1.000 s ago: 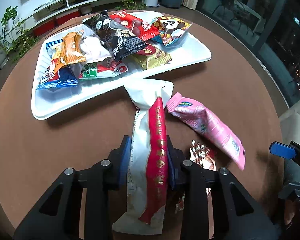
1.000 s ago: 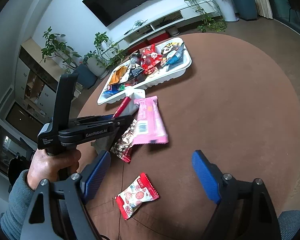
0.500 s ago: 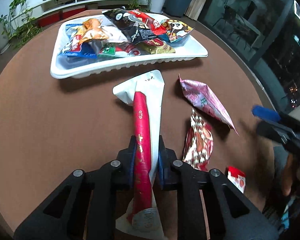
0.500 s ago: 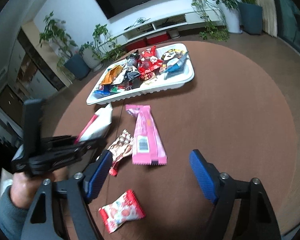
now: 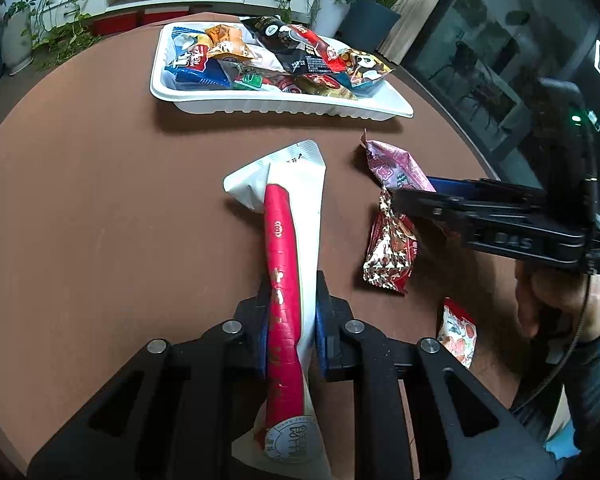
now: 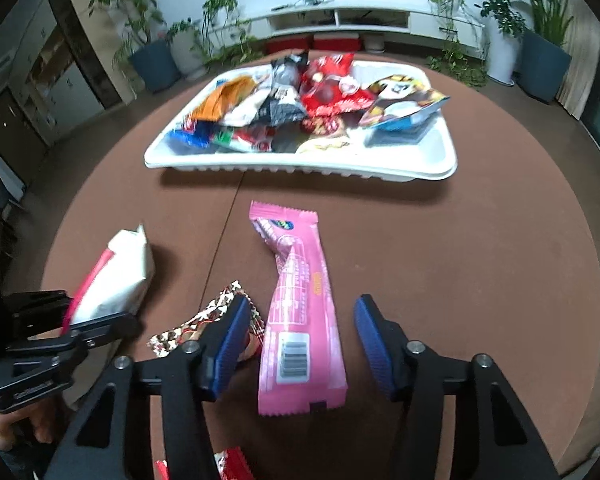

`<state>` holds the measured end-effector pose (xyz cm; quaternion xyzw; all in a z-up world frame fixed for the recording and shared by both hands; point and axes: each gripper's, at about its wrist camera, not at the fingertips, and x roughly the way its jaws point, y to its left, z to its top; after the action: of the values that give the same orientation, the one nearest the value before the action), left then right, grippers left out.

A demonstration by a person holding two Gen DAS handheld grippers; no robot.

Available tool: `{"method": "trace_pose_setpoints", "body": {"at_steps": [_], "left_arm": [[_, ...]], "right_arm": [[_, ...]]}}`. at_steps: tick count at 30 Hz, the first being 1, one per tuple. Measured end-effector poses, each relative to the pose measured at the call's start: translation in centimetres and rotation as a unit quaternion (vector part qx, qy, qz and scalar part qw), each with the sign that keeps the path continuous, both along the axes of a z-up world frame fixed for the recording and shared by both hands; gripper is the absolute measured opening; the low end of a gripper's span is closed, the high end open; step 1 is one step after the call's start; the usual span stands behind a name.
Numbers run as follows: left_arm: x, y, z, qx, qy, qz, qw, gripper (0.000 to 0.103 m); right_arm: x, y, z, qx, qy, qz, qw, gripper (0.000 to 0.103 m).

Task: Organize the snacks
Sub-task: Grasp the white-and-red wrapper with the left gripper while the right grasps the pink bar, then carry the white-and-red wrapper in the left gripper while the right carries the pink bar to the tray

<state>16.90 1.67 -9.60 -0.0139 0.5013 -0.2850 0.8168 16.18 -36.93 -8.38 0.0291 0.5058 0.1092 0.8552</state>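
The right gripper (image 6: 298,338) straddled the pink bar (image 6: 300,312), jaws closing but not yet touching; the bar's long axis ran straight ahead between them. The left gripper (image 5: 291,320) pinched the white pack (image 5: 296,248), tray (image 5: 284,106) ahead.

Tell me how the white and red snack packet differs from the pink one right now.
The white and red packet is clamped in the left hand-held gripper; the pink packet lies flat on the table between the right hand-held gripper's closing jaws, not yet pinched. The white one looks bulkier. Both are long and outside the tray.
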Motion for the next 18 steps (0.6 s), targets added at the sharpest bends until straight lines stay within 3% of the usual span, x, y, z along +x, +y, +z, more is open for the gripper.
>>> {"method": "trace_pose_setpoints", "body": {"at_steps": [10,18], "left_arm": [[0.1,0.1,-0.1,-0.011,0.002,0.002,0.9999,0.015],[0.0,0.3,0.0,-0.019,0.003,0.005,0.9998,0.015]], "right_arm": [[-0.1,0.1,-0.2,-0.042,-0.01,-0.001,0.999,0.026],[-1.2,-1.2,-0.2,0.0,-0.008,-0.024,1.0,0.021]]}}
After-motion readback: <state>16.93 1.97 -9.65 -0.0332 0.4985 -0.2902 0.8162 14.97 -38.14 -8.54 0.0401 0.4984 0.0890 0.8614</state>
